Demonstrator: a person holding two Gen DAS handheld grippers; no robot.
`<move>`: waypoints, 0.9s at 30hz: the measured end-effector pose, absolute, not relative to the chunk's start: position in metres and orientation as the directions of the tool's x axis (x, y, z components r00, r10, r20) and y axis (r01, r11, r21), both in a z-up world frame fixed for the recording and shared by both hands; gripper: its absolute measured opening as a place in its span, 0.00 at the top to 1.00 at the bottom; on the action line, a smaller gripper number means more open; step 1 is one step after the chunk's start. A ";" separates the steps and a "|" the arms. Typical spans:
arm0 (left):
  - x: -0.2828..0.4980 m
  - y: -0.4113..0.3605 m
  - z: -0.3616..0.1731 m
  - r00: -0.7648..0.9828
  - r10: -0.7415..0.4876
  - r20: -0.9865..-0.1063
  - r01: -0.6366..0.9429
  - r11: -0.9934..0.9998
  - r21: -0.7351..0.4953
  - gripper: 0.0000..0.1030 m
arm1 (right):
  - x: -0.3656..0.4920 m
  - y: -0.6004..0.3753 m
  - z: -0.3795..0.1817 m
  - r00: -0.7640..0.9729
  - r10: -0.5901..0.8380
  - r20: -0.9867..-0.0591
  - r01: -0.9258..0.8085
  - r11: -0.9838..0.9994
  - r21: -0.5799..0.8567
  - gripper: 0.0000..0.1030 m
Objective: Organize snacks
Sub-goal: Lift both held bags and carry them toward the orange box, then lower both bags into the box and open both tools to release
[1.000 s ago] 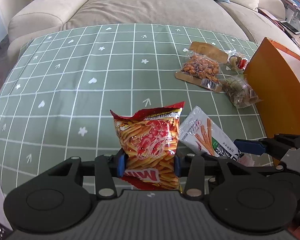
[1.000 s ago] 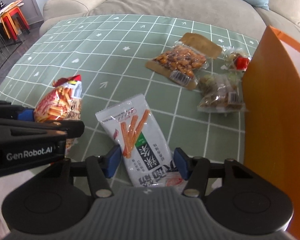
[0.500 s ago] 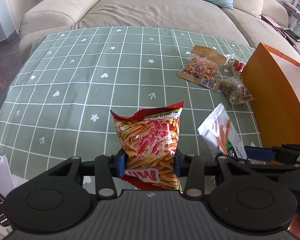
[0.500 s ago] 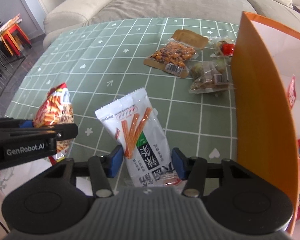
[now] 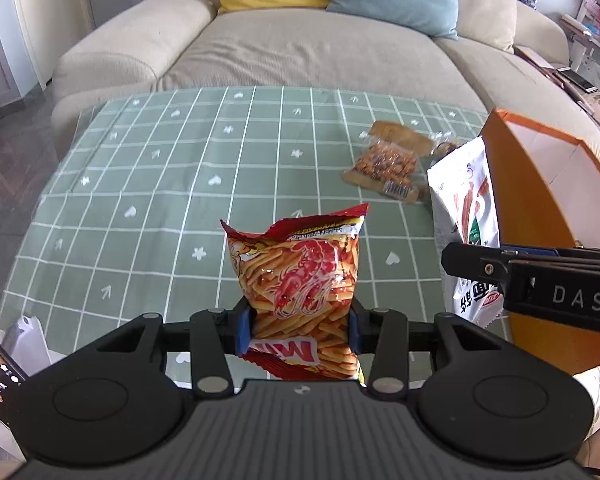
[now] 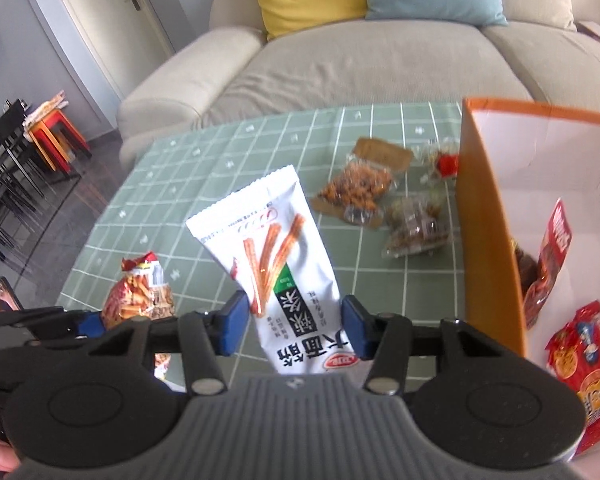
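Bright, even daylight fills both views. The left wrist picture is sharp. The right wrist picture is softer, with blur on the orange box (image 6: 488, 216) and far snacks. Fisheye bending curves the tabletop (image 5: 140, 208) grid, and 4 dark corners vignette each frame.

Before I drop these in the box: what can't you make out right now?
- Box floor: right wrist view, cut by the frame edge and near wall.
- Small packs by the box: left wrist view, hidden behind the white pack.
- Chips bag bottom: gripper body covers it.
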State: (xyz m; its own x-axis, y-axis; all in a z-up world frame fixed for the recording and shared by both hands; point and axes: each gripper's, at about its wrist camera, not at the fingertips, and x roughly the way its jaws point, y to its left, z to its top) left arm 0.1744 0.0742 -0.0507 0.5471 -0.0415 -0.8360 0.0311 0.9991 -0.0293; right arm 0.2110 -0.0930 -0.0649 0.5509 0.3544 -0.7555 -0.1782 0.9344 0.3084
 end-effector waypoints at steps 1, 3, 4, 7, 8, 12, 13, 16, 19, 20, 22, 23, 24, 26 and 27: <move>0.173 0.072 -0.048 0.551 -0.039 -0.834 0.034 0.999 -0.024 0.53 | 0.210 -0.094 -0.061 0.554 0.354 -0.753 -0.177 0.934 0.309 0.53; 0.171 0.068 -0.042 0.556 -0.033 -0.830 0.038 0.999 -0.015 0.53 | 0.206 -0.098 -0.054 0.563 0.355 -0.746 -0.172 0.934 0.315 0.53; 0.170 0.066 -0.039 0.559 -0.032 -0.828 0.040 0.999 -0.011 0.53 | 0.204 -0.100 -0.050 0.570 0.357 -0.740 -0.170 0.933 0.318 0.53; 0.167 0.058 -0.033 0.564 -0.028 -0.825 0.050 0.999 0.001 0.53 | 0.198 -0.107 -0.038 0.592 0.360 -0.722 -0.174 0.931 0.321 0.53; 0.166 0.055 -0.031 0.566 -0.027 -0.824 0.054 0.999 0.005 0.53 | 0.196 -0.109 -0.033 0.597 0.357 -0.718 -0.175 0.932 0.318 0.53; 0.166 0.040 -0.019 0.586 -0.020 -0.810 0.047 0.999 0.009 0.53 | 0.189 -0.118 -0.017 0.618 0.334 -0.712 -0.183 0.942 0.283 0.53; 0.167 0.036 -0.015 0.592 -0.023 -0.805 0.043 0.999 0.003 0.53 | 0.188 -0.121 -0.013 0.625 0.326 -0.710 -0.183 0.944 0.273 0.53; 0.169 0.020 -0.004 0.610 -0.049 -0.791 0.045 0.999 -0.028 0.53 | 0.185 -0.134 0.000 0.642 0.313 -0.699 -0.176 0.949 0.263 0.53; 0.173 0.001 0.007 0.626 -0.076 -0.776 0.059 0.997 -0.050 0.53 | 0.185 -0.150 0.011 0.659 0.295 -0.692 -0.166 0.954 0.249 0.53; 0.174 -0.007 0.010 0.631 -0.084 -0.771 0.064 0.996 -0.056 0.53 | 0.185 -0.156 0.014 0.665 0.284 -0.690 -0.162 0.958 0.238 0.53; 0.178 -0.022 0.017 0.639 -0.102 -0.762 0.073 0.995 -0.072 0.53 | 0.185 -0.169 0.019 0.679 0.260 -0.687 -0.153 0.965 0.214 0.53; 0.180 -0.029 0.020 0.643 -0.115 -0.757 0.077 0.993 -0.086 0.53 | 0.185 -0.176 0.021 0.683 0.250 -0.686 -0.148 0.968 0.204 0.53; 0.183 -0.036 0.022 0.646 -0.128 -0.753 0.080 0.992 -0.100 0.53 | 0.185 -0.184 0.022 0.686 0.240 -0.687 -0.141 0.970 0.198 0.53; 0.187 -0.052 0.026 0.648 -0.148 -0.747 0.090 0.989 -0.118 0.54 | 0.186 -0.201 0.024 0.692 0.216 -0.688 -0.120 0.975 0.186 0.53; 0.190 -0.061 0.028 0.648 -0.165 -0.744 0.101 0.986 -0.131 0.54 | 0.186 -0.210 0.024 0.697 0.204 -0.688 -0.107 0.978 0.182 0.53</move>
State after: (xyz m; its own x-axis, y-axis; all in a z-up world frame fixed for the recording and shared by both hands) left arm 0.1897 -0.0606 0.0279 0.6481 -0.1647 -0.7435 0.1007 0.9863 -0.1307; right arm 0.1861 -0.2103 0.0242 0.6968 0.2036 -0.6878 -0.1065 0.9776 0.1815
